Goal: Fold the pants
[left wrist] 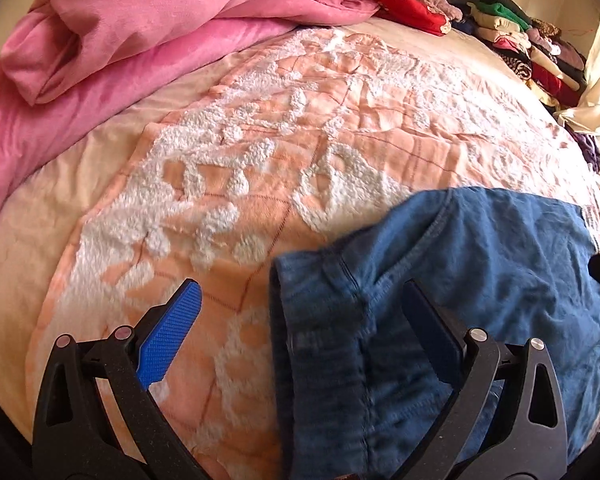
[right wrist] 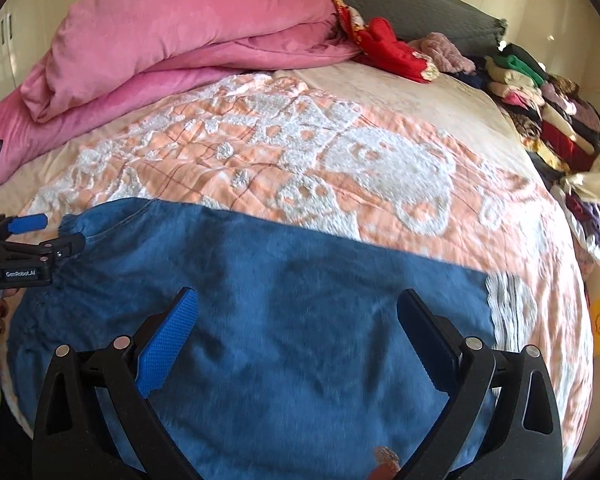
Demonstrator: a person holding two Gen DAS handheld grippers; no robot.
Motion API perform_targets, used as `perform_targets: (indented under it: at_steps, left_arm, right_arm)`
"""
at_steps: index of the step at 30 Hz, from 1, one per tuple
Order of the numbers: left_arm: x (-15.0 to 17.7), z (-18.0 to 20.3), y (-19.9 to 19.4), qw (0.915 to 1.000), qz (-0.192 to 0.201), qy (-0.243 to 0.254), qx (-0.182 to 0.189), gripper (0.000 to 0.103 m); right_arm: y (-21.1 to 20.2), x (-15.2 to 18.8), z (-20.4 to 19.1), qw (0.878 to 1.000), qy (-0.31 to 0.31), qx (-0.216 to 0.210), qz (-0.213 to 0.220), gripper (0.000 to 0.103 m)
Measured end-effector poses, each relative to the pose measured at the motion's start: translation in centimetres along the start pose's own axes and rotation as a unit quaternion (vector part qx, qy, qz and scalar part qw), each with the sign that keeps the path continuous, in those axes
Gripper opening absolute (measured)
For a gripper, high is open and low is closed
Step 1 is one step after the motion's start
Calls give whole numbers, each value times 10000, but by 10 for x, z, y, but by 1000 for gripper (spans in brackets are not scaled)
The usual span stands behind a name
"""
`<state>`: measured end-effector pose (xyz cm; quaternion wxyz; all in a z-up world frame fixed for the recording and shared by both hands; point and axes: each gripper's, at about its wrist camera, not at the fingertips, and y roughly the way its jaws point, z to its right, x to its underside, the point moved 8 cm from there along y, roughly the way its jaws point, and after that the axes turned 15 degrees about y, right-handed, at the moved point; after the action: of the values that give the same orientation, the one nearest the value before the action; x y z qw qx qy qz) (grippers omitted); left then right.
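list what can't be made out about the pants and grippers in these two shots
- Blue denim pants, right wrist view: blurred, lower part cut off by the frame edge, so how far they are folded is unclear.
- Left hand-held gripper, right wrist view: small at the left edge; whether it pinches fabric is unclear.

- Pants (right wrist: 284, 320) spread flat on the bed (right wrist: 400, 88), on its near part, over the blanket (right wrist: 380, 168).
- Left tool (right wrist: 40, 236) at the pants' left edge, at the waistband; right tool (right wrist: 296, 328) above their middle.
- Quilt (right wrist: 172, 40) heaped on the bed's far left.
- Pillow (right wrist: 420, 12) at the far end, behind the quilt.
- Clothes (right wrist: 540, 112) stacked along the far right edge.
- Left view: pants (left wrist: 460, 300) right of bare blanket (left wrist: 260, 160), left tool (left wrist: 300, 304) astride their edge.
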<state>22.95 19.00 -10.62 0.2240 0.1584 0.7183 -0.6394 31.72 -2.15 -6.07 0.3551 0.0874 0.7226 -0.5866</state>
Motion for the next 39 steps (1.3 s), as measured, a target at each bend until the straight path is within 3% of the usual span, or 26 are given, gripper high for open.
perform_targets:
  at_steps: [6,8,10,13,23,29,31,33,34,36,39]
  left_arm:
    - [-10,5,8,9998,80,176,12,91]
    - [-12,9,9,9997,122,230,29,80]
    - [-14,12,12,9995,151,255,85,52]
    - [-15,12,10,9991,284,321,53,35]
    - [-15,20,-50,9912,1215,471,233,30]
    - [-16,22,-59,9893,1341,511,264,30]
    - [-15,22,-60,9889,1376,495,273,30]
    - [-14,23,-60,9885,1392,518,271,30]
    - [-13,23,-61,9885,1395,528,266,30]
    - [-12,23,-60,9884,1391,562,224,30]
    - [-11,23,-62,9882,1409,593,134,30]
  right_arm:
    - [29,-11,-18,9991,-346,-151,-216,99]
    - [37,-13,-22,9985,-432,-197,-287,99]
    - [46,-14,-24,9979,-467,-219,-383,99]
    - [57,-17,-26,9970,-618,-173,-426,99]
    - [68,-25,-47,9885,-1491,-169,-208,99]
    - [77,-21,-68,9756,-2163,-304,-204,98]
    - [81,-18,-74,9706,-2382,-285,-194,91]
    - [84,-14,-80,9693,-2405,-421,-284,64]
    - [85,-12,-82,9700,-2335,-547,-390,58]
    - [83,-8,-86,9711,-2214,-754,-469,34]
    - [71,-4,-86,9749,-1964,-966,-416,17]
